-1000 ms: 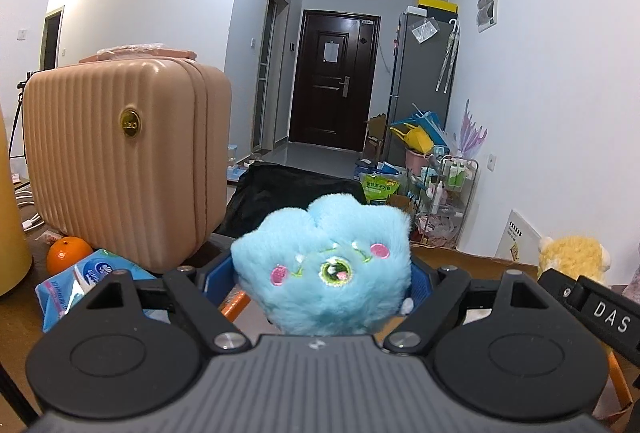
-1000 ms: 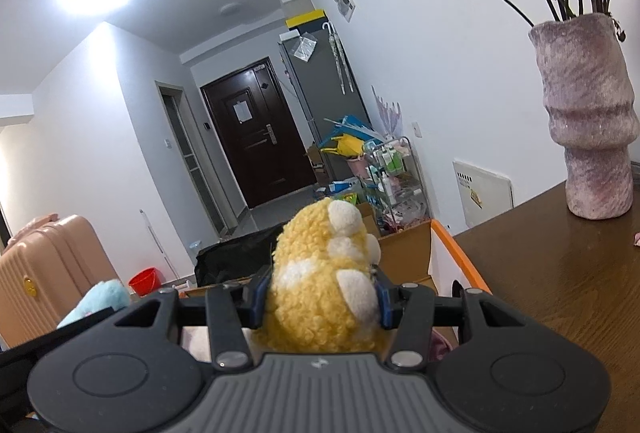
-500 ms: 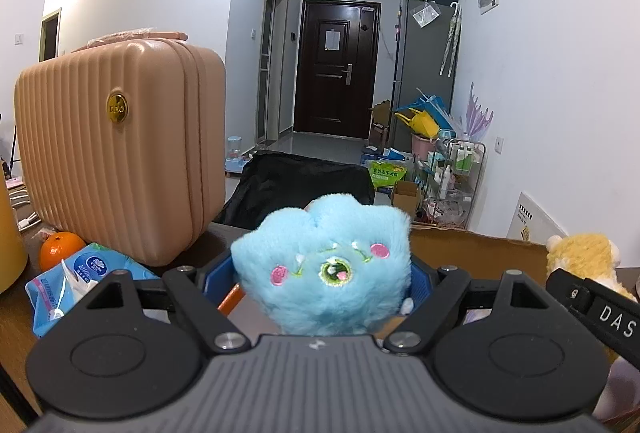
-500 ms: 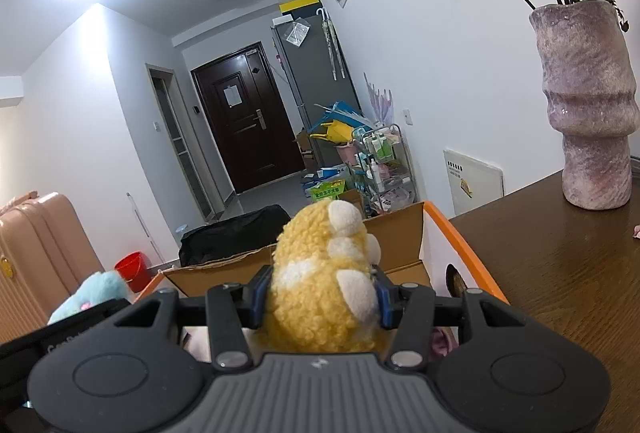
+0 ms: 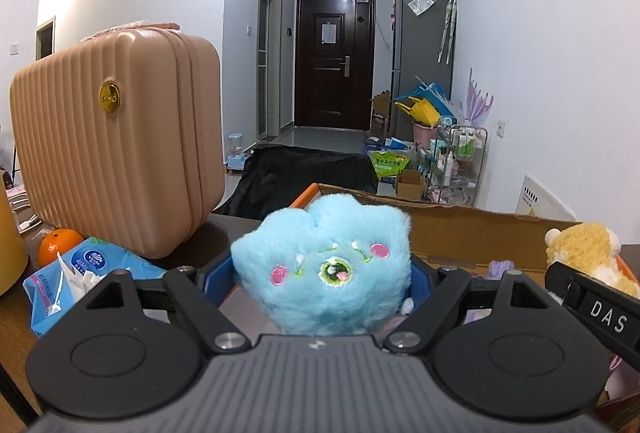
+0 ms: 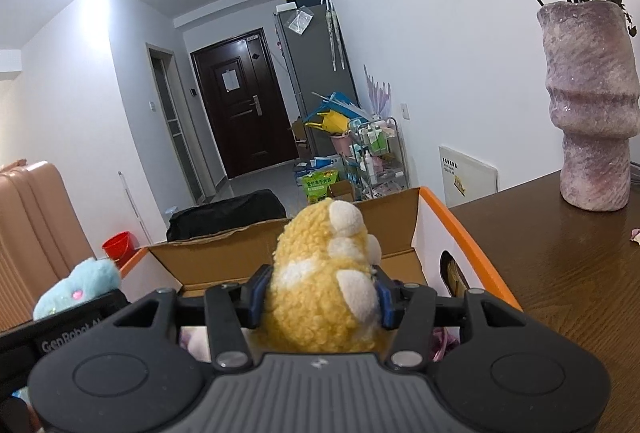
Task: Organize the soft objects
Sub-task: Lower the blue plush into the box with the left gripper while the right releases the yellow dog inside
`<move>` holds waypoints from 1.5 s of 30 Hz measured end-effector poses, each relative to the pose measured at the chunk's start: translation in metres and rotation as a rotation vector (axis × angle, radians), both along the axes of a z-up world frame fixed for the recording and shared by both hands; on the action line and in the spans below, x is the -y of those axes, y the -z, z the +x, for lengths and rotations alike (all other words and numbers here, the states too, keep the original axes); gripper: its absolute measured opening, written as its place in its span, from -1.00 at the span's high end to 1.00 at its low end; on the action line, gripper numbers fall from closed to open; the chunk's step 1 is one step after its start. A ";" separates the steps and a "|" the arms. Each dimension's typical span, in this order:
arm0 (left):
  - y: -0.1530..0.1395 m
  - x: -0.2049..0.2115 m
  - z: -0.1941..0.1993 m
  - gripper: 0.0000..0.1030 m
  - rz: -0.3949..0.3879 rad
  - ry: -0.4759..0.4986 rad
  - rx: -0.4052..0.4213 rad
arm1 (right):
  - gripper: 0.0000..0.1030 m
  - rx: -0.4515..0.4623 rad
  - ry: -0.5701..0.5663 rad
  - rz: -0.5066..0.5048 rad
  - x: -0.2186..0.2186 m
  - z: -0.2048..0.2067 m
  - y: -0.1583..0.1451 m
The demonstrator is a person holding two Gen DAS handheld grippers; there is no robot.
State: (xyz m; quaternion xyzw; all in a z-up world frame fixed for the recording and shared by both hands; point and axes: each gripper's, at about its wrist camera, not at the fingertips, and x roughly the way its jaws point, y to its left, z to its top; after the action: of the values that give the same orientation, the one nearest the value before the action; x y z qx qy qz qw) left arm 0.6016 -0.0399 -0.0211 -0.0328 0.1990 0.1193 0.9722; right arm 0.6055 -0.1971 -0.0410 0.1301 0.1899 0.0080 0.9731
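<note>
My left gripper is shut on a fluffy blue plush toy with pink cheeks, held over the near left part of an open cardboard box with orange edges. My right gripper is shut on a woolly yellow plush toy with cream paws, held over the same box. The yellow toy also shows at the right of the left wrist view, and the blue toy at the left of the right wrist view. Pale purple and pink soft things lie in the box.
A tan ribbed suitcase stands on the brown table at the left, with a tissue pack and an orange in front of it. A purple vase with dried roses stands on the table at the right.
Both grippers have moved forward and tilted down with their toys still held, so more of the box's far wall and inside shows beneath them.
</note>
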 end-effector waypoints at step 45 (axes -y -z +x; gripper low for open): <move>-0.009 -0.019 -0.029 -1.00 -0.064 -0.052 0.063 | -1.00 0.136 0.033 0.009 0.016 -0.032 -0.006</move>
State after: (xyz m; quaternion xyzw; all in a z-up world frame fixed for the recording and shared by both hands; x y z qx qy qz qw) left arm 0.5730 -0.0211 -0.0121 -0.0729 0.1709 0.1369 0.9730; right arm 0.5736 -0.2128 -0.0346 0.1365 0.1211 0.0017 0.9832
